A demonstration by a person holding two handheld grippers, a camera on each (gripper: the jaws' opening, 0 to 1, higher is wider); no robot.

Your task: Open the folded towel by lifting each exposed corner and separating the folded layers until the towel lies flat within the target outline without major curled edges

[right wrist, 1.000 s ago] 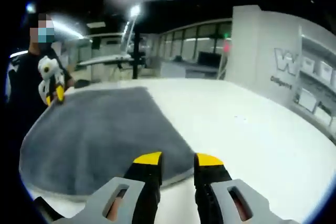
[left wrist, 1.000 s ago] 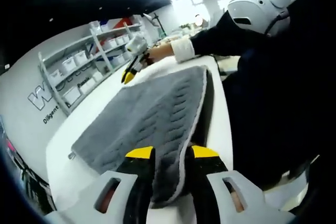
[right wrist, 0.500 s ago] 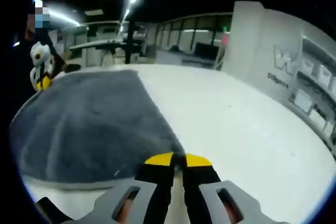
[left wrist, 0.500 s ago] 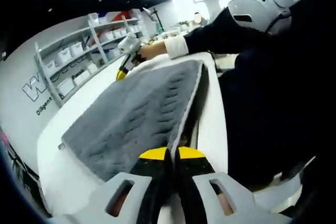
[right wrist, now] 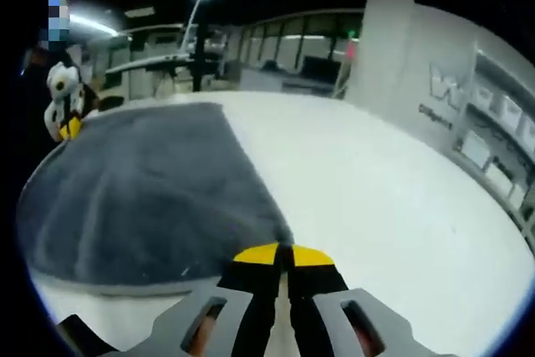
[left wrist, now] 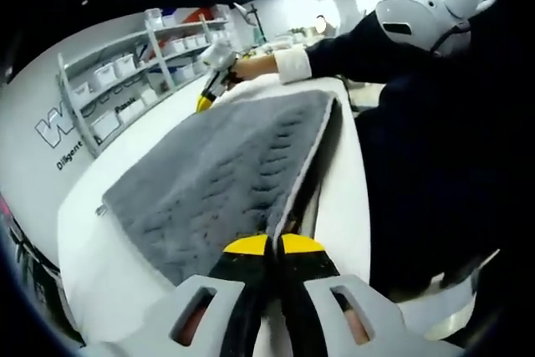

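A grey towel (left wrist: 226,169) with a ribbed weave and a pale hem lies on the white table (left wrist: 92,232), its top layer lifted a little along the side near the person. My left gripper (left wrist: 267,247) is shut on the towel's near corner. At the far corner the right gripper (left wrist: 209,94) shows, held by a hand. In the right gripper view the towel (right wrist: 142,190) spreads to the left, and my right gripper (right wrist: 282,252) is shut on its near corner. The left gripper (right wrist: 63,110) shows at the towel's far left corner.
The person (left wrist: 435,123) in dark clothes stands against the table's right edge. Shelves with white bins (left wrist: 125,81) line the wall beyond the table. Bare white tabletop (right wrist: 393,198) stretches right of the towel, with a white pillar (right wrist: 393,56) and desks behind.
Both grippers went from open around the towel's corners to shut on them. Since then the pinched corners have risen slightly and the views shifted a little.
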